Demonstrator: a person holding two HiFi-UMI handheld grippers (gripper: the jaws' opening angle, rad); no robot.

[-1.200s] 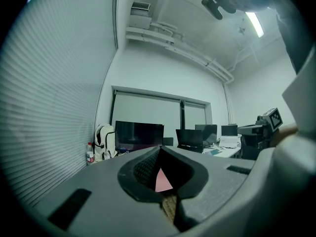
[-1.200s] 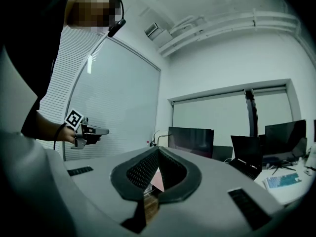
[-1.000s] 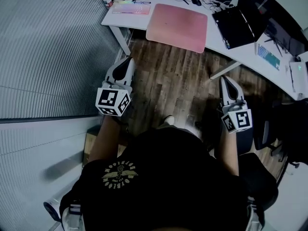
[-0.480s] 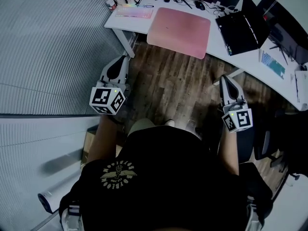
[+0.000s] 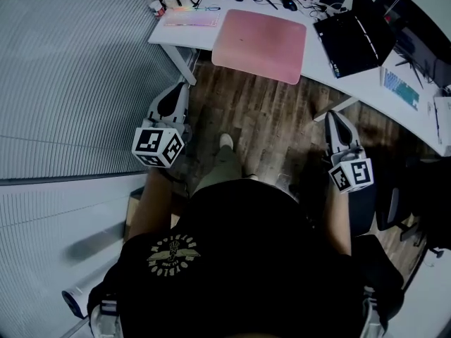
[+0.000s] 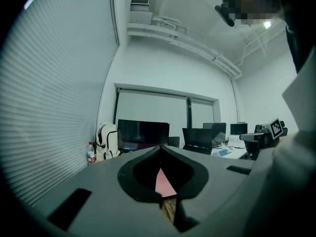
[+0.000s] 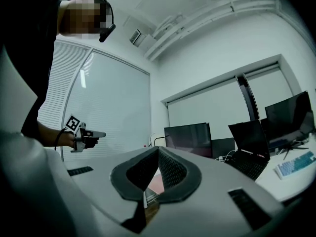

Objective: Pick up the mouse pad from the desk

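Currently at the approach step: nothing is gripped and neither tool has reached the desk. The pink mouse pad (image 5: 259, 44) lies flat on the white desk (image 5: 318, 67), between a lit keyboard (image 5: 189, 20) on one side and an open laptop (image 5: 352, 37) on the other. Its near edge seems to overhang the desk front slightly. Both the left gripper (image 5: 184, 87) and the right gripper (image 5: 331, 115) are held out level over the wooden floor (image 5: 271, 122), well apart from each other and well short of the pad.

Jaw state: both pairs are closed tip to tip with nothing between them. Each gripper view shows only a far-off pink sliver of the pad through the gap behind the tips.

Next move, as I judge it: cover the remaining distance, open one pair of jaws, and take the pad by its near edge. A thin, limp sheet lying flat gives little to bite on, so the overhanging edge looks the best place, one jaw under and one over. Whether it truly overhangs I cannot confirm from this angle.

Change against a second ago: a leg with a pale shoe (image 5: 225, 141) is now stepped forward between the two grippers, where earlier the shoe sat close under the body. The grippers keep the same level pose and both stay closed. The pad has not moved on the desk.
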